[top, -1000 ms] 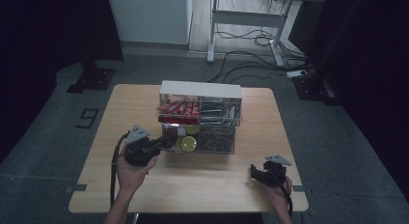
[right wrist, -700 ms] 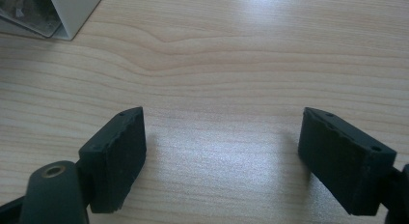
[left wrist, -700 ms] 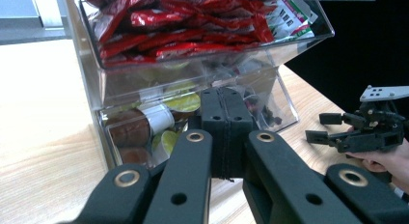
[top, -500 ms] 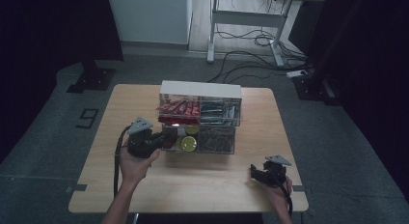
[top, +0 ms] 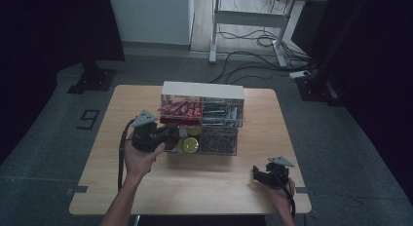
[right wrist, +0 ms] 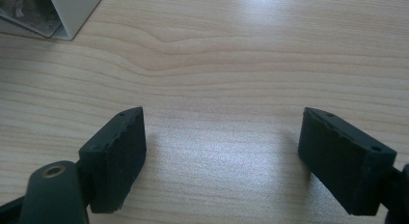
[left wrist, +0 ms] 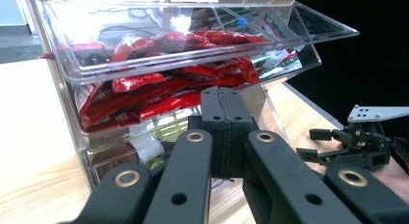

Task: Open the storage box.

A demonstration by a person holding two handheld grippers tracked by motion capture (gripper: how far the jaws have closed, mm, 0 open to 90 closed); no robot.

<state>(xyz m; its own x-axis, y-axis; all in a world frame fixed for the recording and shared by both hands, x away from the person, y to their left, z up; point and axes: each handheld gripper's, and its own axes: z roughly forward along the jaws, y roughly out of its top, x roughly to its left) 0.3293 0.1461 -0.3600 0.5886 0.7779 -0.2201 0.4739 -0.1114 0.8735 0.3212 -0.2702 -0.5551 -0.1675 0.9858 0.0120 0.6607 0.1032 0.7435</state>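
Left hand-held gripper (left wrist: 224, 132): matt black jaw links with brass-ringed pivots and round screw holes. Right hand-held gripper (top: 269, 174): black, with square pads. Each carries a grey three-cornered plate and black cable (forearms unsleeved).

red sachets (left wrist: 159, 84) in a clear organiser (left wrist: 67, 64); black left gripper (left wrist: 224, 118).
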